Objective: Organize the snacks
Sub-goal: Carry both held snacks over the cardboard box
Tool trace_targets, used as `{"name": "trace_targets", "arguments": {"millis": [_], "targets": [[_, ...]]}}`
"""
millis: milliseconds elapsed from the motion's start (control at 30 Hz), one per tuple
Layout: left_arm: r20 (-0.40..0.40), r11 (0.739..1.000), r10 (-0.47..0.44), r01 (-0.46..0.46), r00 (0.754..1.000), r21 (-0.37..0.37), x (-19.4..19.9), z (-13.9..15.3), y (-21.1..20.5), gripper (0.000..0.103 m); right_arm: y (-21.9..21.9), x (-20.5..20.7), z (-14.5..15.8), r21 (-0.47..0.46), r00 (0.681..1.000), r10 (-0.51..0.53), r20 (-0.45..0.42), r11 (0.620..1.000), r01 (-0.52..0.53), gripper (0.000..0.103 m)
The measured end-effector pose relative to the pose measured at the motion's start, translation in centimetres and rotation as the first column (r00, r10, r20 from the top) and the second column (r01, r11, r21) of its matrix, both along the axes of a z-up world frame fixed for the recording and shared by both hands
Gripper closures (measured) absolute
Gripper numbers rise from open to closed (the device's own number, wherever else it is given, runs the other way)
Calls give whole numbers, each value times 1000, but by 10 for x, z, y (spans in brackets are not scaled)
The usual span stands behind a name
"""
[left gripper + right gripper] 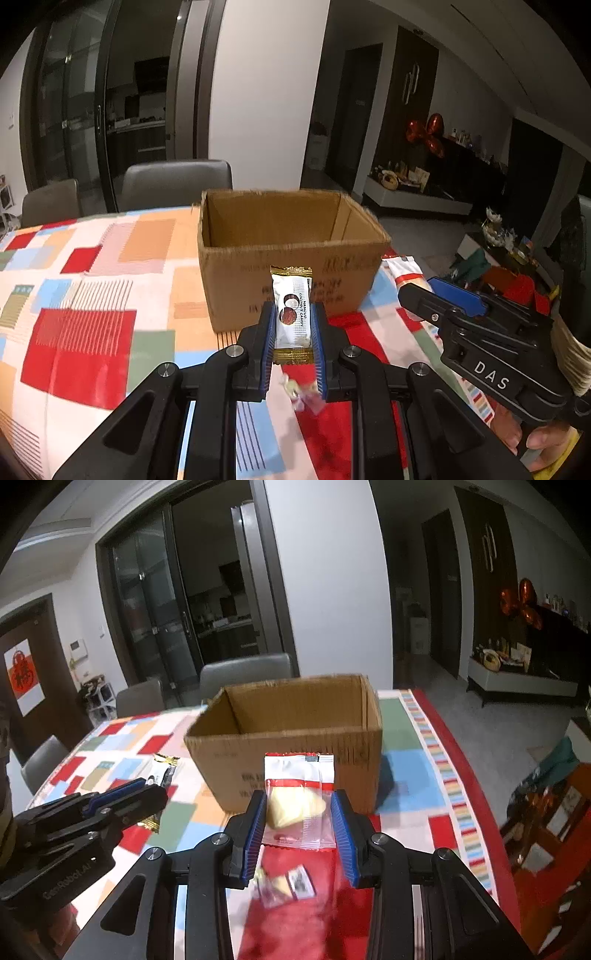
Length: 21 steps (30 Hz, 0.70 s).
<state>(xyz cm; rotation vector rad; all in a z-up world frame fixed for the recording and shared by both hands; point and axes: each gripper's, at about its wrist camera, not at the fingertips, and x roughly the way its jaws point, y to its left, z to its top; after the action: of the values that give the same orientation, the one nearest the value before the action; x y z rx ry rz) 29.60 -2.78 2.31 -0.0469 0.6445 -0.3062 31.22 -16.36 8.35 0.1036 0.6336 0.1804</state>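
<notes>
Progress: roughly midway, by the look of it. Left gripper [293,325] clamped tight on a white-and-gold candy bar [292,314], held upright clear of the table, gold crimped ends showing above and below the pads. Right gripper [299,821] clamped on a clear packet with red-and-white header [299,797], pale yellow pieces inside, likewise lifted. Both snacks carried short of the cardboard box [291,258], which stands at twelve o'clock from each gripper, flaps gone, top open. Inside of the box only partly visible: bare brown walls, floor hidden, so contents impossible to tell.

Left to do: carry both snacks over the near rim and let go inside. After that, at least a couple of small wrapped sweets [286,884] lying on the cloth at six o'clock from the right gripper's pads, blurred, kind unclear. Possibly more beyond the frame edges; cannot tell.

Surface: table under a patchwork tablecloth [85,332] of red, blue, orange, green and pink blocks with striped panels, a red striped border along the three o'clock edge in the right wrist view. Box sitting on the cloth near the far side.

Room: two grey chairs [177,181] at eleven o'clock behind the table, dark glass sliding doors [85,122] beyond with a kitchen dimly behind. White wall column at twelve. Red foil balloons [428,134] and a cluttered low cabinet at two o'clock, dark wooden doors beside them.
</notes>
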Motion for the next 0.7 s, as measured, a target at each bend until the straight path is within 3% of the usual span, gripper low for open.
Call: {"name": "trace_targets", "arguments": {"millis": [267,700], "targets": [[14,1000,23,-23,1000,-9,27,10,7,84,4,27,25,11,997,-23,74,1000,23,66],[-8,998,64,-64,998,6,84,4,9,84,17,78,33,-5,993,35,116,999,-34,66]]}}
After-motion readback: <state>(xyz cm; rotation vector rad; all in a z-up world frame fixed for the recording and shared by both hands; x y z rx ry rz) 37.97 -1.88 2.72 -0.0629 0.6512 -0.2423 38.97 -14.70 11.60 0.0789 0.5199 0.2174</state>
